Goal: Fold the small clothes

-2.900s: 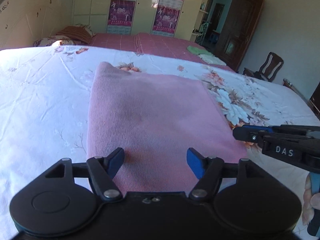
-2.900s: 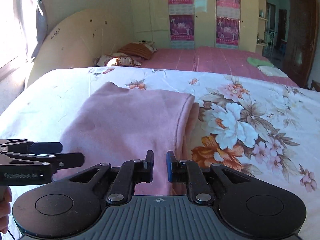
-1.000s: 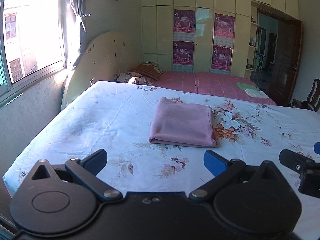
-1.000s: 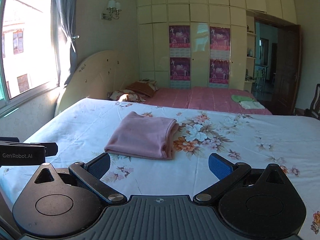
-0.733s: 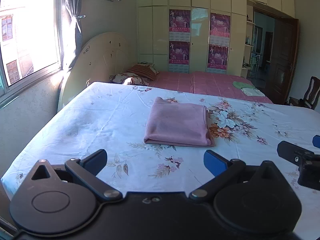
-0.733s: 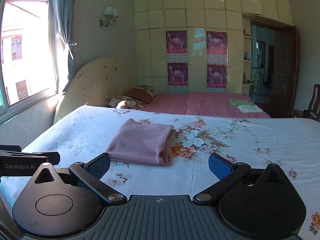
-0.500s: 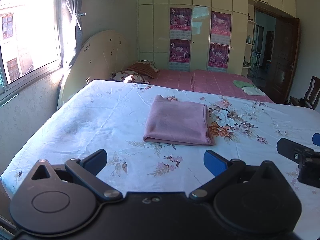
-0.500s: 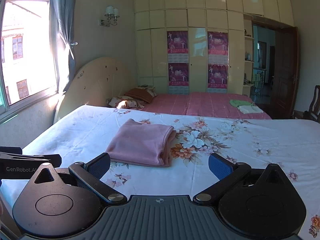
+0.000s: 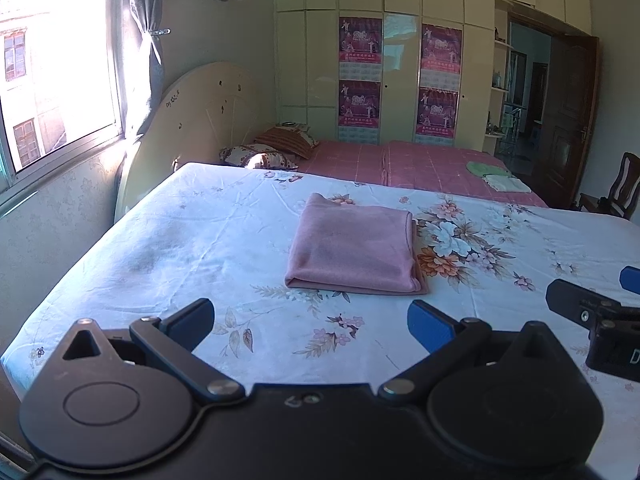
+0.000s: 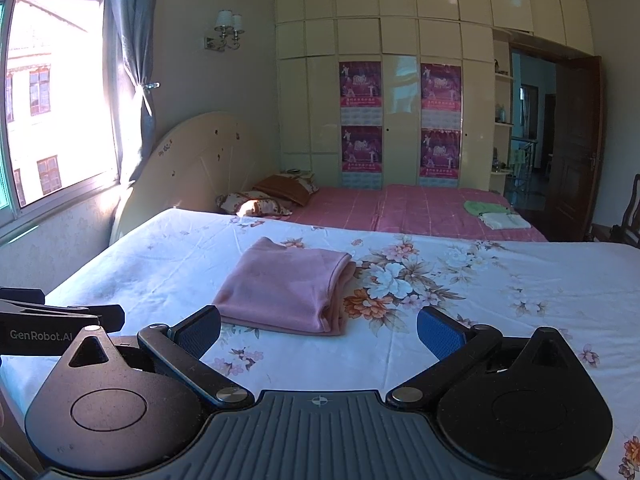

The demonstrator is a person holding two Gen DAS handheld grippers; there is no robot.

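Note:
A pink garment (image 9: 352,246) lies folded into a neat rectangle on the floral bed sheet (image 9: 200,240); it also shows in the right wrist view (image 10: 286,286). My left gripper (image 9: 310,320) is open and empty, held back from the garment near the bed's front edge. My right gripper (image 10: 318,332) is open and empty too, also short of the garment. Part of the right gripper shows at the right edge of the left wrist view (image 9: 592,316). Part of the left gripper shows at the left edge of the right wrist view (image 10: 60,320).
A second bed with a pink cover (image 9: 420,164) stands behind, with pillows (image 9: 272,148) and folded green and white cloths (image 9: 496,176) on it. A headboard (image 9: 192,112) and window (image 9: 48,80) are at left. A wooden chair (image 9: 620,188) and door (image 9: 568,120) are at right.
Both grippers have left the garment, opened wide and pulled back from it. In the last half second they rose slightly; the garment has not moved.

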